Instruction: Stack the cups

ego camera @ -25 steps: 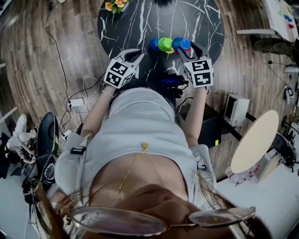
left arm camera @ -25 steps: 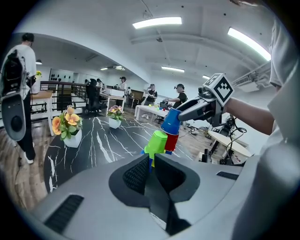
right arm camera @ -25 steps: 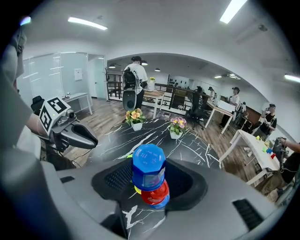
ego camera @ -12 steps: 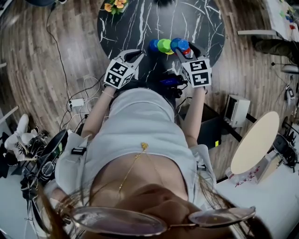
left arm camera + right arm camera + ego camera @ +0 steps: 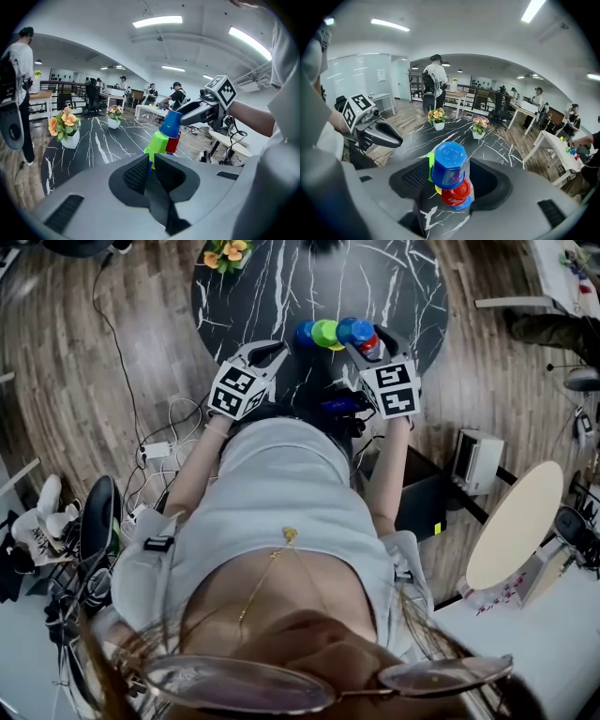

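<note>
Several plastic cups stand close together at the near edge of the black marble table (image 5: pixel 281 287). A blue cup (image 5: pixel 449 169), upside down and tilted, rests on a red cup (image 5: pixel 455 192) between the jaws of my right gripper (image 5: pixel 449 180). Those jaws are opening, and a gap shows beside the cup. A green cup (image 5: pixel 325 331) and another blue cup (image 5: pixel 305 332) stand just to the left. In the left gripper view the blue cup (image 5: pixel 171 124) leans over the green cup (image 5: pixel 157 144). My left gripper (image 5: pixel 149 171) is shut and empty, held short of the cups.
Two small pots of flowers (image 5: pixel 437 119) (image 5: pixel 479 126) stand further back on the table. Wooden floor with cables (image 5: pixel 155 442) lies to the left. People and desks fill the room behind. A pale round table (image 5: pixel 514 521) is at the right.
The right gripper and its blue cup have edged a little left toward the green cup. The left gripper has stayed where it was.
</note>
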